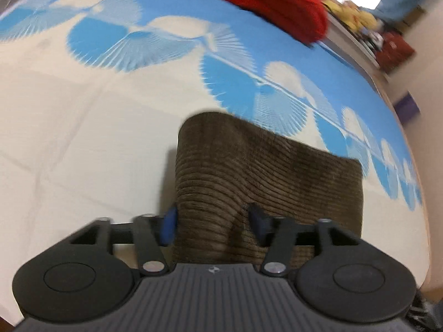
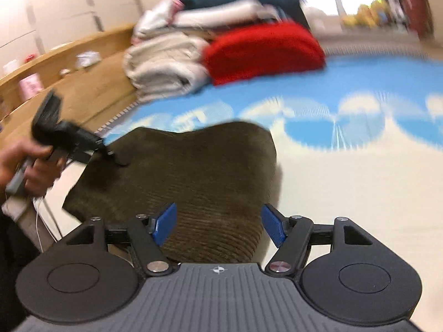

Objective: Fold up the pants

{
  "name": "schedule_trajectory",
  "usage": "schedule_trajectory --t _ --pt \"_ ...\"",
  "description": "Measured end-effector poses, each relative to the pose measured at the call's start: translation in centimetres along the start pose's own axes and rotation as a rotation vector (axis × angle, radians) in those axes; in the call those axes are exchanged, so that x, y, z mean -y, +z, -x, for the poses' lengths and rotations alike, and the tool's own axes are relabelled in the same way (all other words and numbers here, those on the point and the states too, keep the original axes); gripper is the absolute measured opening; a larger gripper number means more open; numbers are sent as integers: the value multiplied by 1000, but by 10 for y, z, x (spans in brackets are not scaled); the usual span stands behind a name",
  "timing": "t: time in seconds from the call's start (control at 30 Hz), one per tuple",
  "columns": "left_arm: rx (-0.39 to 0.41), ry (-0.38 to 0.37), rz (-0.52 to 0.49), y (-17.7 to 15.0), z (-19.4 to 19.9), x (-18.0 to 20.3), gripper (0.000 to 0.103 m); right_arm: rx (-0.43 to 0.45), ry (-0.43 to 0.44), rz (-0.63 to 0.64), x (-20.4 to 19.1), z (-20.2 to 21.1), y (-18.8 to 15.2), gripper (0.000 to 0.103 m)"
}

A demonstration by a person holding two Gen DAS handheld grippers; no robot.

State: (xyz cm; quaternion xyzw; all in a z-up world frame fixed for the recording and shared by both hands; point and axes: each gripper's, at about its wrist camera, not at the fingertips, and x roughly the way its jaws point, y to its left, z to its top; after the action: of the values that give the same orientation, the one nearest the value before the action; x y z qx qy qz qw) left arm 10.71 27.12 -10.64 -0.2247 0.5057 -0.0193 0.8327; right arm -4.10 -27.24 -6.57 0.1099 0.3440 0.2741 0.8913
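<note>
Brown corduroy pants (image 1: 249, 177) lie folded into a compact bundle on the blue and cream bedspread (image 1: 83, 116). My left gripper (image 1: 213, 221) is open, its blue pads apart on either side of the bundle's near left corner, fabric between them. In the right wrist view the pants (image 2: 193, 171) lie just ahead of my right gripper (image 2: 220, 222), which is open with its pads wide over the near edge. The left gripper (image 2: 110, 152) shows there at the bundle's far left corner, held by a hand. Both views are motion blurred.
A red folded garment (image 2: 263, 49) and a stack of white and teal clothes (image 2: 171, 63) sit at the far side of the bed. A wooden shelf (image 2: 69, 63) with small items runs behind. The bed's edge (image 1: 409, 138) curves down the right side.
</note>
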Motion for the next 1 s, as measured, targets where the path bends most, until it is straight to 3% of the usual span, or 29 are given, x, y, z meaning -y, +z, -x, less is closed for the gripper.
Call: schedule_trajectory --t 0.1,0.2,0.3,0.47,0.53,0.6,0.7,0.87,1.0 --pt "-19 -61 15 6 -6 -10 84 -65 -30 -96 10 -33 2 71" --pt "-95 -64 6 3 -28 -7 84 -99 -53 -203 21 -60 6 71" --pt "-168 -88 7 1 -52 -5 84 -174 -15 -305 33 -90 7 71" --pt "-189 -99 13 0 -73 -2 84 -267 27 -298 28 -121 9 73" --pt "-196 -98 14 1 -74 -1 77 -270 14 -249 21 -127 13 71" --pt "-196 -79 -22 1 -70 5 67 -274 10 -231 16 -131 20 48" --pt "-188 -75 -59 2 -61 11 50 -261 8 -205 14 -125 33 25" --pt "-145 -88 -84 15 -52 39 40 -219 66 -150 15 -107 60 21" --pt "-90 -171 -76 37 -55 84 37 -150 77 -124 35 -88 107 20"
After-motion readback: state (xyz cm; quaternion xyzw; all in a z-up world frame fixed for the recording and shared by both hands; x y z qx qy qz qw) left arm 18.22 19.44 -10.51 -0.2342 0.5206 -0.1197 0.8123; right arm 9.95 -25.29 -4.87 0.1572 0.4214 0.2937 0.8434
